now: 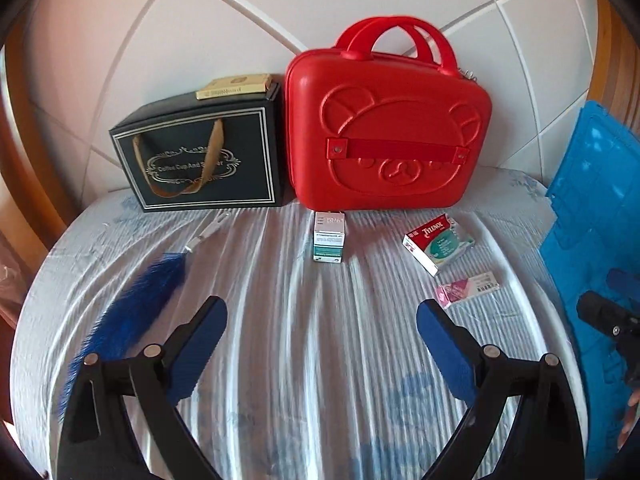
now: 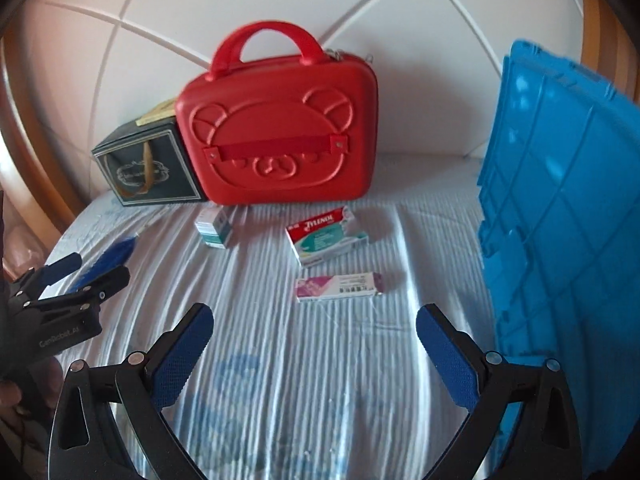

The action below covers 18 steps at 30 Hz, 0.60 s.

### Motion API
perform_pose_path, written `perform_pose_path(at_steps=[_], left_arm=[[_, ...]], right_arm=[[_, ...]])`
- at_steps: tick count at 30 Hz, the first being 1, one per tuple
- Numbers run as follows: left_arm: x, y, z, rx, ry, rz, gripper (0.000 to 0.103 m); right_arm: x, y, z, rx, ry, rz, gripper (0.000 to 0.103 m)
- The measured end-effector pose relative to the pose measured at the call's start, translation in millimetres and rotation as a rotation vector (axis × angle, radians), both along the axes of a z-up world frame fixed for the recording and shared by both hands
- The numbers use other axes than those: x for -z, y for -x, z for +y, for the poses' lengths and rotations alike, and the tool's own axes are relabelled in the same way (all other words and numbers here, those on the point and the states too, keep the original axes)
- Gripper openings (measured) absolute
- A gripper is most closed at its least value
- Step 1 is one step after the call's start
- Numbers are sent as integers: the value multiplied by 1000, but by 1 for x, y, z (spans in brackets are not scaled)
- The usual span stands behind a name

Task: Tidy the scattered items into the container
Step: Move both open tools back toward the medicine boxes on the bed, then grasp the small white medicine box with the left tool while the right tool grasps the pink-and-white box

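Observation:
A blue plastic crate (image 2: 560, 216) stands at the right; in the left wrist view the crate (image 1: 592, 208) fills the right edge. On the striped cover lie a red and green Tylenol box (image 2: 326, 236) (image 1: 438, 242), a pink and white box (image 2: 340, 286) (image 1: 466, 290), a small white and teal box (image 2: 214, 226) (image 1: 329, 240) and a blue furry tassel (image 1: 132, 304) (image 2: 110, 258). My left gripper (image 1: 322, 344) hovers open over the cover with nothing between its fingers. My right gripper (image 2: 314, 344) is open too, just short of the pink box.
A red bear-embossed case (image 1: 390, 136) (image 2: 280, 136) stands upright against the white padded wall, with a black gift box (image 1: 200, 156) (image 2: 146, 166) to its left and a gold packet (image 1: 234, 86) on top. The left gripper's body (image 2: 60, 296) shows at the right wrist view's left edge.

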<state>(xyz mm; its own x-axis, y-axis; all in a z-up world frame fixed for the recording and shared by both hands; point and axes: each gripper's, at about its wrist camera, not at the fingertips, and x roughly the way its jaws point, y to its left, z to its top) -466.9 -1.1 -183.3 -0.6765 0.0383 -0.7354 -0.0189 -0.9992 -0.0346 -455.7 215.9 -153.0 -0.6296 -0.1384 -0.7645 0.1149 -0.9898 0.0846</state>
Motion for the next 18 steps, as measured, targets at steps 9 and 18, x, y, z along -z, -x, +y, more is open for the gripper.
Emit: perform_pose_path(at_steps=[9,18], left_arm=[[93,95,18,39,55,-62,96],[125,147,27,54,55,-98,78]], right_arm=[[115,79,-1,81,-13,-107,103],[151,107,4,76,-6,-141,103]])
